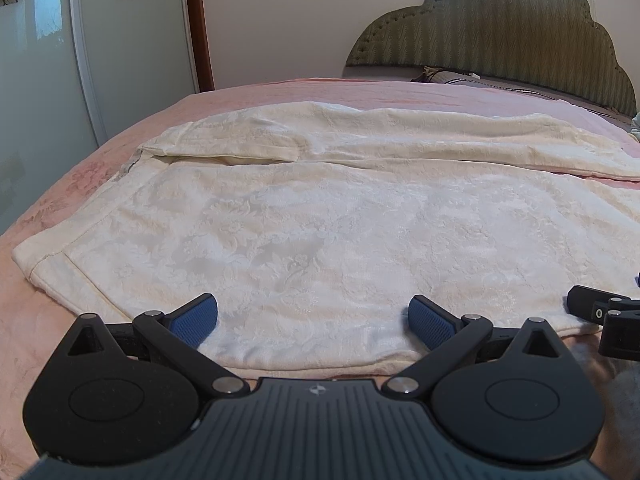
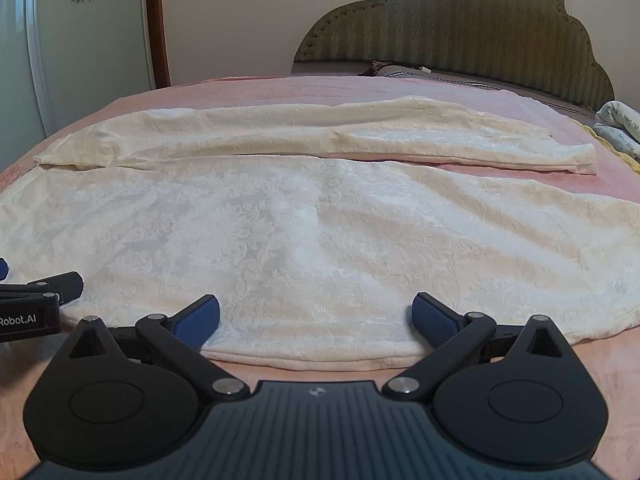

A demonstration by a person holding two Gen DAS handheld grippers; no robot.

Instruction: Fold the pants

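Observation:
Cream-white patterned pants [image 1: 320, 220] lie spread flat on a pink bedspread [image 1: 256, 88], waistband at the left, both legs running to the right. The far leg [image 2: 320, 132] lies apart from the near leg [image 2: 320, 240], with pink showing between them at the right. My left gripper [image 1: 313, 320] is open, its blue pads [image 1: 194, 320] resting over the near edge of the pants close to the waist end. My right gripper [image 2: 316, 320] is open too, its blue pads [image 2: 434, 322] straddling the near hem of the near leg. Each gripper shows at the edge of the other's view.
A padded green headboard [image 2: 460, 28] and a pillow [image 2: 404, 72] stand at the far right of the bed. A folded quilt [image 2: 618, 128] lies at the right edge. A frosted wardrobe door [image 1: 40, 80] and a wooden door frame [image 1: 198, 24] are at the left.

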